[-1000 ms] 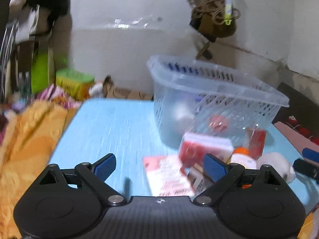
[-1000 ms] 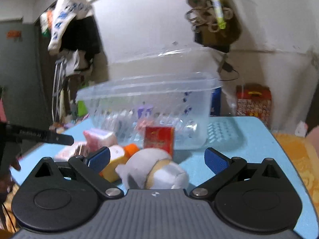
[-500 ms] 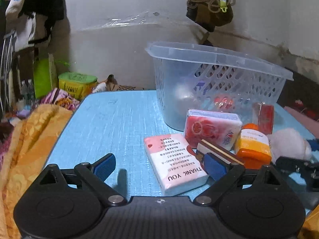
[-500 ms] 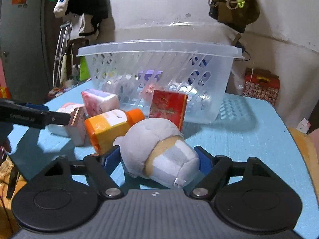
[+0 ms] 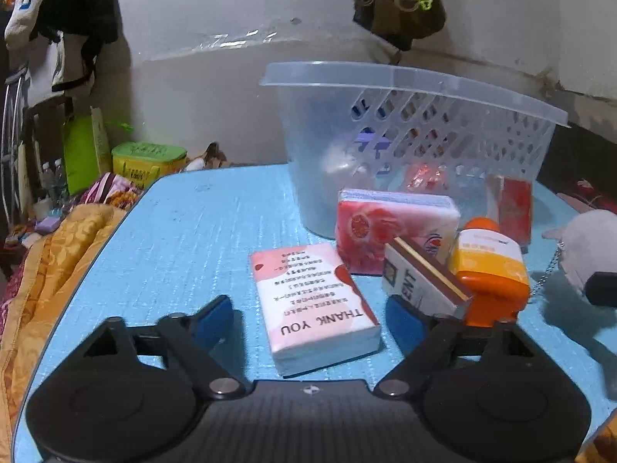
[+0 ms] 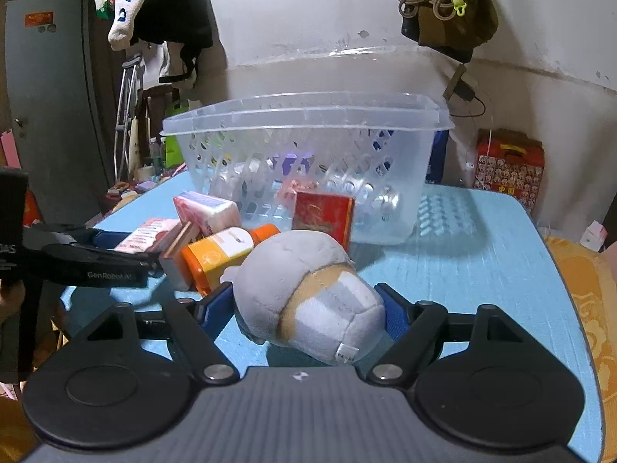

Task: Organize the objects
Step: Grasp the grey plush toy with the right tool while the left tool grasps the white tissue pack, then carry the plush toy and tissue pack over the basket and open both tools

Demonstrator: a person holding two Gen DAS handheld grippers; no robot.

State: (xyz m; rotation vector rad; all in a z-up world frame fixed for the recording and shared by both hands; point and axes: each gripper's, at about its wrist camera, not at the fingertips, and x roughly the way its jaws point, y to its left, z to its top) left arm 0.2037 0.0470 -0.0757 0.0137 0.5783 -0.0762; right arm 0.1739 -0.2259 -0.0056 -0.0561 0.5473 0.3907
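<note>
My left gripper (image 5: pixel 308 318) is open, its fingers on either side of a pink "THANK YOU" tissue pack (image 5: pixel 314 303) lying flat on the blue table (image 5: pixel 185 239). Beside it lie a red tissue pack (image 5: pixel 393 227), a small cigarette box (image 5: pixel 424 283), an orange bottle (image 5: pixel 489 270) and a red box (image 5: pixel 511 208). A clear plastic basket (image 5: pixel 416 135) stands behind them. My right gripper (image 6: pixel 308 308) has its fingers closed against a grey plush toy (image 6: pixel 304 297) resting on the table (image 6: pixel 482 254). The left gripper also shows in the right wrist view (image 6: pixel 96 258).
An orange blanket (image 5: pixel 42 270) lies off the table's left edge, with a green box (image 5: pixel 148 160) and clutter behind it. A red patterned box (image 6: pixel 509 169) sits beyond the far right corner. A bag (image 6: pixel 447 7) hangs on the wall above the basket.
My left gripper has moved forward and down around the pink tissue pack. My right gripper has moved up to the plush toy and closed in on its sides.
</note>
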